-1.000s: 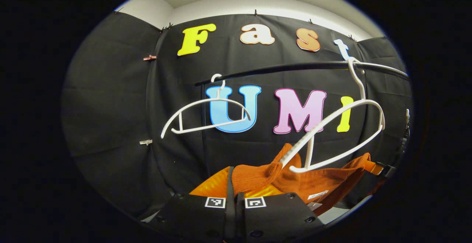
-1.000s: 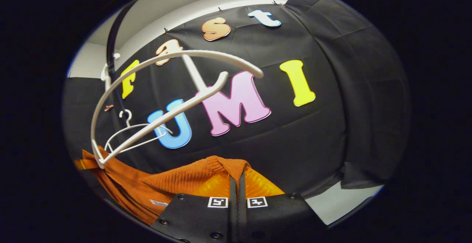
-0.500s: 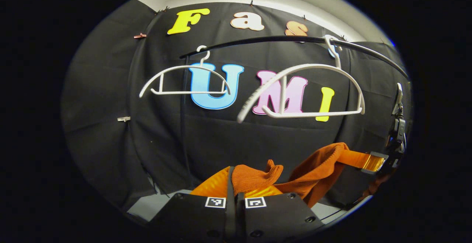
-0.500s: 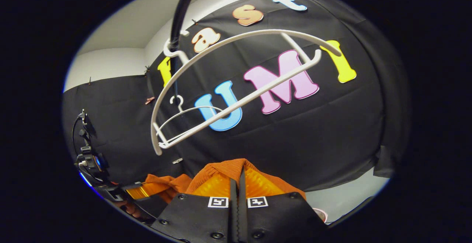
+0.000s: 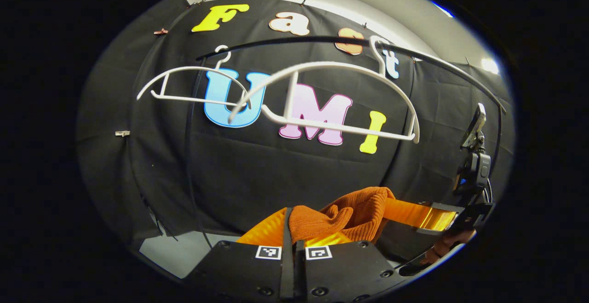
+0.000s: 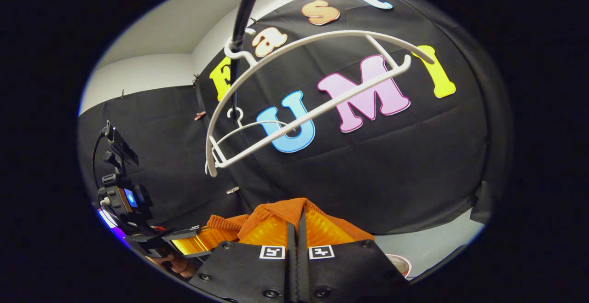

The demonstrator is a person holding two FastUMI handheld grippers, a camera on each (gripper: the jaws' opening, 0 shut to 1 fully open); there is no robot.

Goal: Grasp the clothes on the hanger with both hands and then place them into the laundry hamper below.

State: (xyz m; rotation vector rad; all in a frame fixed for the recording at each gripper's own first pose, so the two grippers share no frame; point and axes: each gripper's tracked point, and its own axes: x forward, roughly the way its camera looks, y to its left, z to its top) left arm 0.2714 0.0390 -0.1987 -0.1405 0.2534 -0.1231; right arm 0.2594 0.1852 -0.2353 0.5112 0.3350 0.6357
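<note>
With the orange knit top (image 5: 343,215) clear of both hangers, it sits low in the left gripper view, bunched just above the left gripper (image 5: 294,231), whose fingers are pressed together w/ a fold of the knit pinched between them. From there the cloth runs to the right, up to the right gripper (image 5: 421,214), which shows farther off at the right edge of that view w/ a hand (image 5: 444,245) under it.

In the right gripper view the right gripper (image 6: 297,229) has its fingers closed tight on another fold of the top (image 6: 285,208); the knit spreads over both fingertips and trails off to the left toward the left gripper (image 6: 193,243), seen low at the left edge w/ a hand (image 6: 177,264) below it.

The near white hanger (image 5: 322,100) hangs bare from the black rail (image 5: 299,42), tilted, well above the top and apart from it. A 2nd white hanger (image 5: 184,87) hangs bare further along the rail, to the left. Same two hangers in the right gripper view: near one (image 6: 313,82), far one (image 6: 251,130).

Hamper: can't tell where it is from these views. A bit of pale floor (image 5: 179,252) shows at the bottom left.
</note>
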